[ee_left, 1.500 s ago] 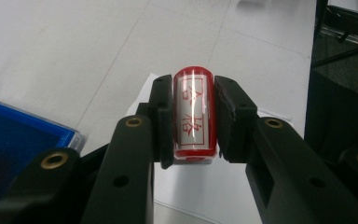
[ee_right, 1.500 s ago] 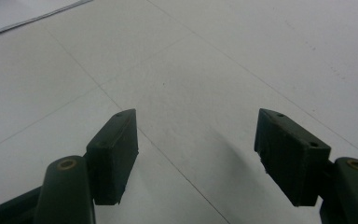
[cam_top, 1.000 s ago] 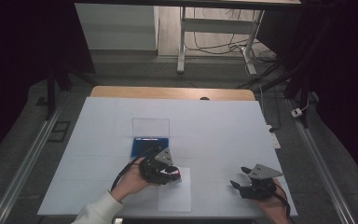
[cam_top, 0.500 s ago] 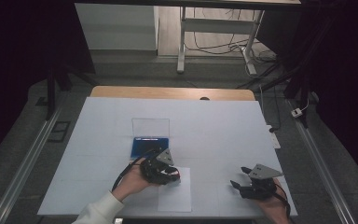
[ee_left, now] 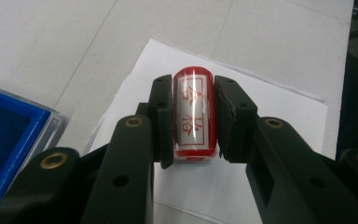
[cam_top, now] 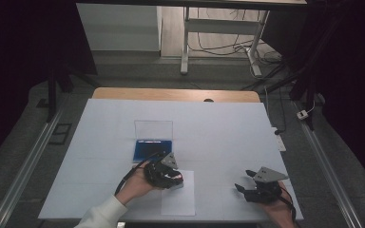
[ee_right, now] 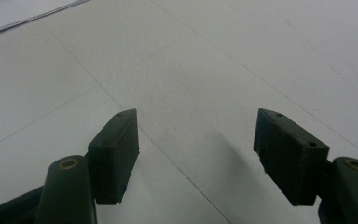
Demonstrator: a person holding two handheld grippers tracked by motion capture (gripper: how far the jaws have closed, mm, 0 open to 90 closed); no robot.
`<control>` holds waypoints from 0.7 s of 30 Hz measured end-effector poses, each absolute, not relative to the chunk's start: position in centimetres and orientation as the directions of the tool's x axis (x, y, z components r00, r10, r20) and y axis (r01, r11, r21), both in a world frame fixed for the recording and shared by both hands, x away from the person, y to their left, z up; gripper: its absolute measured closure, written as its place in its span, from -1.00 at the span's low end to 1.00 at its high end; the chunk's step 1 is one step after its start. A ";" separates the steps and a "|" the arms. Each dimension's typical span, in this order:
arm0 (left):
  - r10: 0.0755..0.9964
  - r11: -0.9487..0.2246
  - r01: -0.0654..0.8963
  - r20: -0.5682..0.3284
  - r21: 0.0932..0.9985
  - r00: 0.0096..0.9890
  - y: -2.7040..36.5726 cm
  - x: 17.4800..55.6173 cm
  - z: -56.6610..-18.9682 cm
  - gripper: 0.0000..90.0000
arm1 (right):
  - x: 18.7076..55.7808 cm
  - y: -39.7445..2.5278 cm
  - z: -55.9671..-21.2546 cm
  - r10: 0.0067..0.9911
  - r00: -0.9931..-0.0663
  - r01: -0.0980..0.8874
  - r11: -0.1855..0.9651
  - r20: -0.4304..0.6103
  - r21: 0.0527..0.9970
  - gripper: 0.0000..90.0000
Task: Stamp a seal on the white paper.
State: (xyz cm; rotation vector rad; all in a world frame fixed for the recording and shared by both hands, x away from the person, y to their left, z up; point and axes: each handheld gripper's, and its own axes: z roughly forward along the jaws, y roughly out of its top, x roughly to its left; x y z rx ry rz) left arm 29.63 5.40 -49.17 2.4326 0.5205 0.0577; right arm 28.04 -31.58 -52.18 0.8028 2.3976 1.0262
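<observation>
The left gripper [ee_left: 193, 121] has its jaws clenched on a stamp [ee_left: 192, 116], a short red cylinder whose white label carries red characters inside a red frame. It hangs over the white sheet of paper [ee_left: 265, 107], at six o'clock from the blue ink pad case [cam_top: 152, 148] on the counter [cam_top: 218, 128]. At four o'clock on the counter, the right gripper [ee_right: 196, 158] rests with jaws spread, grasping nothing.

Dark room; grey floor [cam_top: 123, 61]; white frame [cam_top: 186, 38], perhaps desk legs; cables [cam_top: 218, 45].
</observation>
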 end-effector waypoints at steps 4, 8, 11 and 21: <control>0.377 -0.720 0.348 -0.083 0.601 0.923 5.3 29.6 -49.2 0.55 | 28.0 -31.6 -52.2 0.646 -0.750 0.345 0.563 -0.140 0.751 -0.32; 0.376 -0.720 0.347 -0.082 0.601 0.923 5.2 29.6 -49.2 0.55 | 28.0 -31.6 -52.2 0.646 -0.750 0.344 0.565 -0.143 0.750 -0.32; 0.375 -0.720 0.347 -0.083 0.601 0.923 5.2 29.6 -49.3 0.55 | 28.0 -31.6 -52.2 0.645 -0.751 0.345 0.564 -0.140 0.750 -0.32; 0.365 -0.734 0.339 -0.080 0.588 0.928 5.1 29.6 -49.3 0.54 | 28.0 -31.5 -52.3 0.646 -0.750 0.345 0.566 -0.143 0.749 -0.32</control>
